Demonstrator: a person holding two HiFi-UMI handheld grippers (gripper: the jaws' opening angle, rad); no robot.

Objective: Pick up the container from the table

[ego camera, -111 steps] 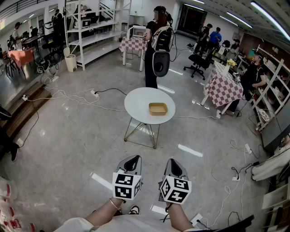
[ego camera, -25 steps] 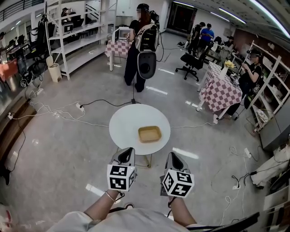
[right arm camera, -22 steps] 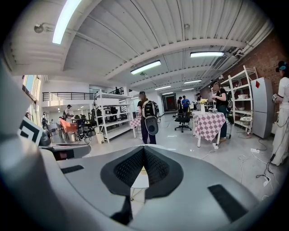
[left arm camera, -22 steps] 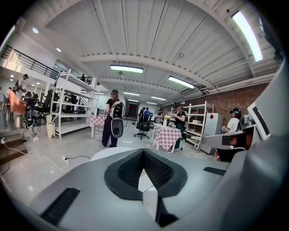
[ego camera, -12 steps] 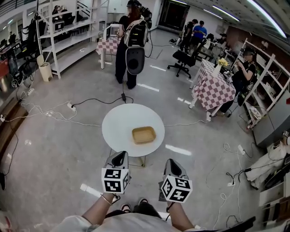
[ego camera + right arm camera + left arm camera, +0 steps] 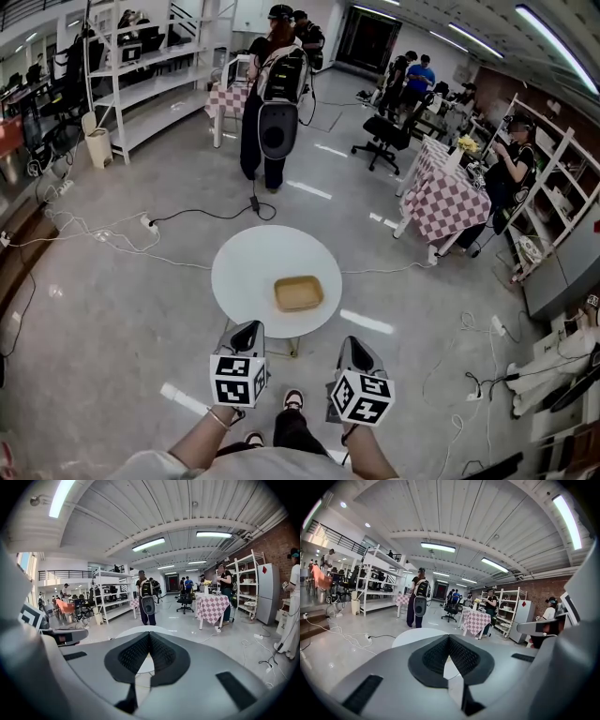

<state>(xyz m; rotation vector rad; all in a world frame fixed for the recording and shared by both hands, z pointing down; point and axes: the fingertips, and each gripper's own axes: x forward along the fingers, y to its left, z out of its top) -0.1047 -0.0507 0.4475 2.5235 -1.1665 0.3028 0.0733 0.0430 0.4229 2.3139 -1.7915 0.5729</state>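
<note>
Container (image 6: 299,293) sits untouched on the round tabletop (image 6: 248,267), right of centre. Left gripper (image 6: 247,330) and right gripper (image 6: 352,347) hover short of the tabletop's near edge, jaws closed together, holding nothing. Outstanding: approach, grasp, lift.

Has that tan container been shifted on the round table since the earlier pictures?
No. The container lies on the same spot of the round table, a little right of its middle and toward the near edge. Only the view has come closer.

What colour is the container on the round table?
Tan, a light yellowish brown; the head view shows the container best.
</note>
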